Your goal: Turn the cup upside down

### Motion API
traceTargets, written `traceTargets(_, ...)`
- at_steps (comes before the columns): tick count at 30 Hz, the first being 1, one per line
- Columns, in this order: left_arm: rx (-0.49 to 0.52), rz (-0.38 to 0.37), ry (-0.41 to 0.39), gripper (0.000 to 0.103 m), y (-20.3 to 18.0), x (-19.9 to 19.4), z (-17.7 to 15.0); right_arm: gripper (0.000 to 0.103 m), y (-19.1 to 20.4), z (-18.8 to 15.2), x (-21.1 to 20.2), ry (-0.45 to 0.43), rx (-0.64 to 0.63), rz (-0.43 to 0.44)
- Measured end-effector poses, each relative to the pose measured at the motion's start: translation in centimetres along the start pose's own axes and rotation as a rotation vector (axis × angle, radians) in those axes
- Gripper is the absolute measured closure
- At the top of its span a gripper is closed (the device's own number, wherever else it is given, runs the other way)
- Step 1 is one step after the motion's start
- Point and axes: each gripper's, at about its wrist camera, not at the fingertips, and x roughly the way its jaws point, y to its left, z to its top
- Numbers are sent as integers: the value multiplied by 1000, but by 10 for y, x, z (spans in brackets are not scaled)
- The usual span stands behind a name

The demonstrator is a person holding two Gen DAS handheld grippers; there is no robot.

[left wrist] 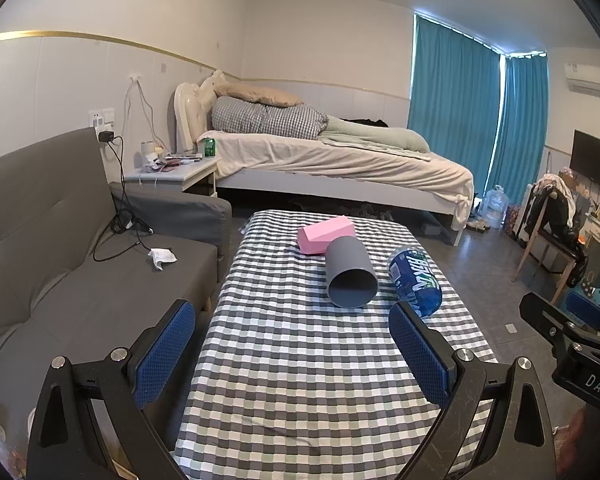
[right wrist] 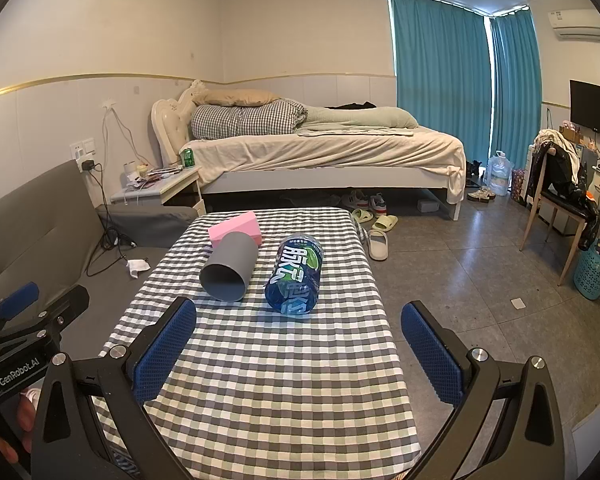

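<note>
Checkered-cloth counter [left wrist: 300, 360] | grey plastic cup [left wrist: 350, 276] on its side, beside blue bottle [left wrist: 414, 280] | left claw [left wrist: 292, 348], right claw [right wrist: 300, 352] both spread, empty

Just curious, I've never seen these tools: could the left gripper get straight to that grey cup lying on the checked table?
Probably yes. The left gripper is open and empty, and only bare checked tablecloth lies between it and the grey cup. The blue bottle lies just right of the cup and the pink block behind, neither in the way.
</note>
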Motion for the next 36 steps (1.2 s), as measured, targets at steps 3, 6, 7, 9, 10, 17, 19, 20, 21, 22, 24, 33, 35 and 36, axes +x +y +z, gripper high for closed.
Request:
traceTargets(3,-5,-3,3,2,1,1,0,0,0,0,0,-1,-1,0)
traceTargets(6,-1,-2,7,2,-1,3,-1,0,0,0,0,0,-8,-8)
traceTargets(7,3,-2,10,2,-2,4,-2,0,1,-1,0,1,-15,-13)
traceTargets(9,4,-4,18,2,-2,6,-3,0,2,-1,0,-1,-28,-13)
traceTargets(10,5,-6,25,2,-4,8,-4,0,2,-1,0,-1,-33,-12)
traceTargets(17,-17,-12,102,2,-19,29,-10,0,-8,3,10,1,-63,-18)
traceTargets(19,-22,-19,124,2,-24,37,-12,0,-10,3,17,10,-79,-24)
traceTargets(20,-21,-23,135,2,-29,41,-14,0,-14,4,23,19,-79,-18)
traceTargets(21,-17,-26,144,2,-32,46,-15,0,-17,5,28,28,-74,-10)
traceTargets(22,-9,-22,157,2,-38,53,-16,0,-20,6,34,40,-66,-3)
traceTargets(24,1,-13,179,2,-45,66,-15,0,-28,8,47,74,-48,13)
traceTargets(33,-19,7,251,2,-62,145,2,0,-54,13,119,145,-2,-24)
traceTargets(35,-23,-5,266,2,-63,161,3,0,-59,13,133,169,23,-16)
traceTargets(36,-20,-2,279,2,-64,170,3,0,-61,13,139,176,29,-12)
